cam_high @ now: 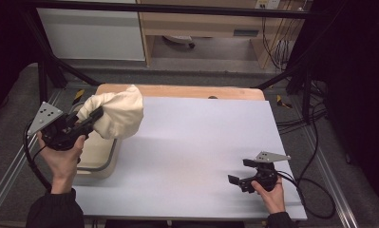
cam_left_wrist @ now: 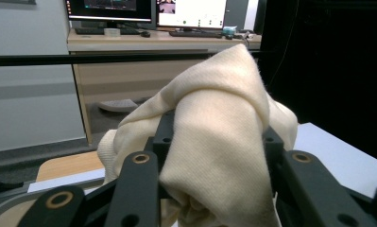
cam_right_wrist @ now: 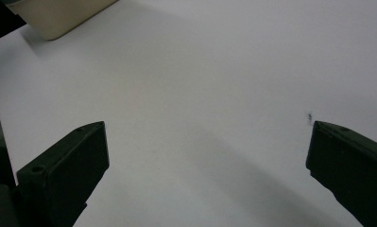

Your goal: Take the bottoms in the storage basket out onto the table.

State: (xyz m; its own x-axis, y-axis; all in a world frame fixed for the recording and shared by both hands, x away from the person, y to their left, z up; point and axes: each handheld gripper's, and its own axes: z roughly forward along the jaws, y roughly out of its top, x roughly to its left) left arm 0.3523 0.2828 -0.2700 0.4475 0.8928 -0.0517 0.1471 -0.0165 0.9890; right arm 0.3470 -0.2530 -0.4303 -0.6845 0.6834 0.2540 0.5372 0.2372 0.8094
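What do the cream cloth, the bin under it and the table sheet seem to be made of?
Cloth: soft knitted fabric, with fine ribs and fuzzy edges, held by the left gripper.
Bin: probably plastic, smooth beige with a rounded rim.
Sheet: matte white, paper or thin board; cannot tell which.

The counter [cam_high: 201, 142] has a pale sheet on top. Behind it stands a wooden desk [cam_high: 201, 23] with monitors [cam_left_wrist: 148, 9]. The floor [cam_high: 16, 104] is grey, with black cables [cam_high: 315, 137] on it.
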